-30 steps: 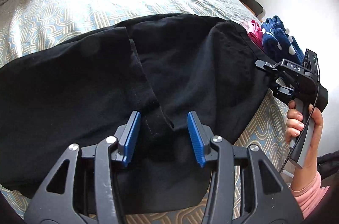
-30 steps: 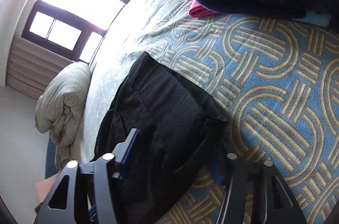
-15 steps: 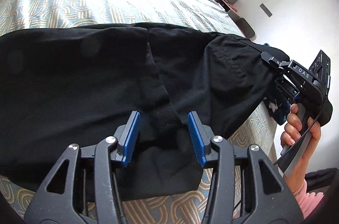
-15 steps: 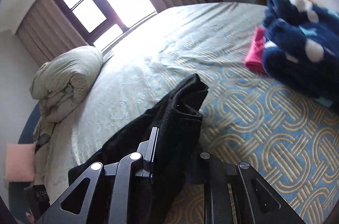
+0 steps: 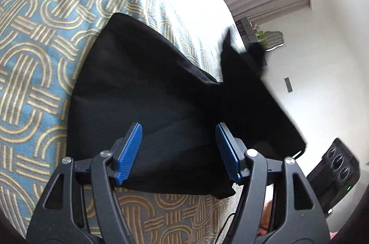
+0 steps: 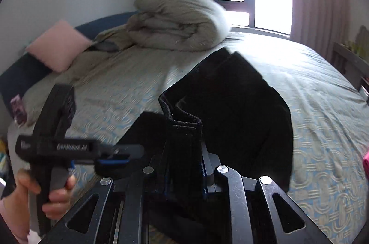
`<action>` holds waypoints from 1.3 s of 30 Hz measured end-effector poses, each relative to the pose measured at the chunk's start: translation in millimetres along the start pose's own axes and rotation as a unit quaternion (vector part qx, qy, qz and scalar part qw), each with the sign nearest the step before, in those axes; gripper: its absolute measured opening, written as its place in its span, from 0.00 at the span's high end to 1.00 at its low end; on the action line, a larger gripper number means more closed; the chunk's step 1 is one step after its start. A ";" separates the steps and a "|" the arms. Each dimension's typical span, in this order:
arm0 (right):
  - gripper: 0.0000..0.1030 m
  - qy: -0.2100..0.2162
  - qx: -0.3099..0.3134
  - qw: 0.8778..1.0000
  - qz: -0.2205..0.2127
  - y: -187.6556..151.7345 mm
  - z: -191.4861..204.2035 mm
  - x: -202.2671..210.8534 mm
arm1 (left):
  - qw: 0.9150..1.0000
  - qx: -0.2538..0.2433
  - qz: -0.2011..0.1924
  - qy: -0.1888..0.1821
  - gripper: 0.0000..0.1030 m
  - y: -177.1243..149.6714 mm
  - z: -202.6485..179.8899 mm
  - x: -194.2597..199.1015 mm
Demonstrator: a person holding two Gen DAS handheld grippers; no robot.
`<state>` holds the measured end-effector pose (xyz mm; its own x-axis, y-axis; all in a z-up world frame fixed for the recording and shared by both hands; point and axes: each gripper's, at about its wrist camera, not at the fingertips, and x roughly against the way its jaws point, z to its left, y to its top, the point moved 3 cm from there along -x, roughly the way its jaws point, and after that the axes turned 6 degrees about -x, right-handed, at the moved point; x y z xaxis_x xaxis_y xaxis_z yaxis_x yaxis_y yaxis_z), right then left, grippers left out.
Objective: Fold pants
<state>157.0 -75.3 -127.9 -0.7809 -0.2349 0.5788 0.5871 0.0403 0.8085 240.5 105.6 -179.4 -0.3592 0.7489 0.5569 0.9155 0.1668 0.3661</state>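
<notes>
Spreading across the bed (image 6: pixel 322 105), the black pants (image 5: pixel 150 94) lie partly flat, one end lifted for folding over. The right hand-held gripper (image 6: pixel 184 147) clenches that thick edge; the left hand-held gripper (image 5: pixel 178 151) hovers released above the fabric.

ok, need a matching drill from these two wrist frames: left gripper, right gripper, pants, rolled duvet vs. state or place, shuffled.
Things:
1. left gripper
2. right gripper
3. black pants
4. rolled duvet

States or places:
A. partly lifted off the bed, rest lying on the patterned cover
B. shut on a bunched edge of fabric
C. at the head of the bed, near the window
D. open, blue pads apart over the cloth

Pairs: 1-D, 2-B, 3-A, 4-C
</notes>
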 end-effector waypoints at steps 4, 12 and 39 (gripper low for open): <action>0.82 0.016 0.035 0.997 0.074 -31.3 35.7 -42.3 | 0.999 0.022 0.002 -0.023 0.35 -3.7 20.1 8.0; 0.82 0.019 0.031 0.996 0.083 -37.1 30.9 -48.5 | 0.999 0.026 0.007 -0.042 0.34 -2.1 21.4 12.4; 0.41 0.013 -0.147 0.986 0.076 -41.2 -95.2 23.0 | 0.991 -0.111 0.043 0.058 0.83 -11.0 -52.4 -30.3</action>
<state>135.2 -174.8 -158.0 -0.6754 -0.2719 0.6855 0.7367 -0.2062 0.6441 231.8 47.5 -161.3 -0.3123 0.6727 0.6708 0.8854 -0.0497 0.4621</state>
